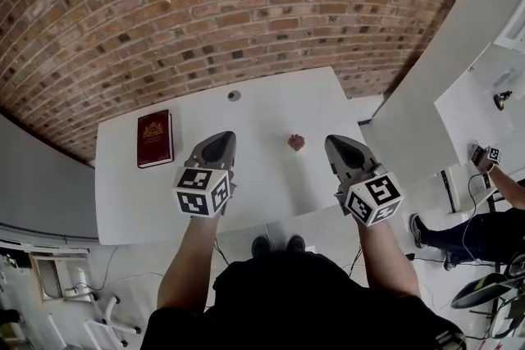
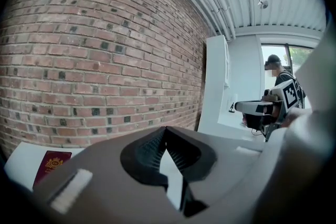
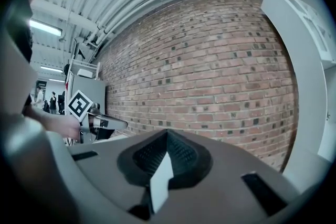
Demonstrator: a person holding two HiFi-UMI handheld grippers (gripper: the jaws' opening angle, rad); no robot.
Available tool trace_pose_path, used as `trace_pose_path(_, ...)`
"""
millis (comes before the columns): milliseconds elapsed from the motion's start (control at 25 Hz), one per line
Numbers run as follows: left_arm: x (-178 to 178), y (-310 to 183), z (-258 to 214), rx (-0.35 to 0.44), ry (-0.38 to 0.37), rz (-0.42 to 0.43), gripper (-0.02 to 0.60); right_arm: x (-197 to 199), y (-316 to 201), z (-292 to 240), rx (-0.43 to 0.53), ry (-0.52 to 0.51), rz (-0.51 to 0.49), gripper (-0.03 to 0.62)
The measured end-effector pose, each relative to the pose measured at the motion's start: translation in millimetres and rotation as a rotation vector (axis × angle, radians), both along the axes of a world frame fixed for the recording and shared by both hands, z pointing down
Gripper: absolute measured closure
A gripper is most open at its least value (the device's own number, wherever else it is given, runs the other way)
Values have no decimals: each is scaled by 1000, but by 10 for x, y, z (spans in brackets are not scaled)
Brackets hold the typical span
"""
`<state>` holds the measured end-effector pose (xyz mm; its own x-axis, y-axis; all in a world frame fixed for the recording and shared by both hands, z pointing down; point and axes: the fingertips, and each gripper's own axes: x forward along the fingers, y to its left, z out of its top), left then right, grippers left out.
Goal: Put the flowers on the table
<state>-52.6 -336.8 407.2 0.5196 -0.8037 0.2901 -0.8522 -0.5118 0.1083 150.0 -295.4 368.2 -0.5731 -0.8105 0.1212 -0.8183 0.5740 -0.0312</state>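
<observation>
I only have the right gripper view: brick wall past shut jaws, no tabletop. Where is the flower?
Observer: A small reddish flower lies on the white table, just left of the right gripper and apart from it.
Operator: Anything near the left gripper?
Observer: A dark red book lies flat on the table to its left.
Operator: Is the left gripper holding something?
Observer: No, it is shut with nothing in it.
</observation>
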Motion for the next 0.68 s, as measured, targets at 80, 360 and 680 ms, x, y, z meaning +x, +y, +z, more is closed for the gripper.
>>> trace_pose_path(80, -10, -20, -38, 10, 6, -4, 569, -21, -27, -27, 10, 3, 1, 582)
trace_pose_path(360, -57, 46, 20, -2, 36, -20, 569, -128, -7, 12, 2, 7, -10, 582)
trace_pose_path(680, -231, 16, 46, -8, 49, -61, 569, -157, 36, 52, -13, 14, -10, 582)
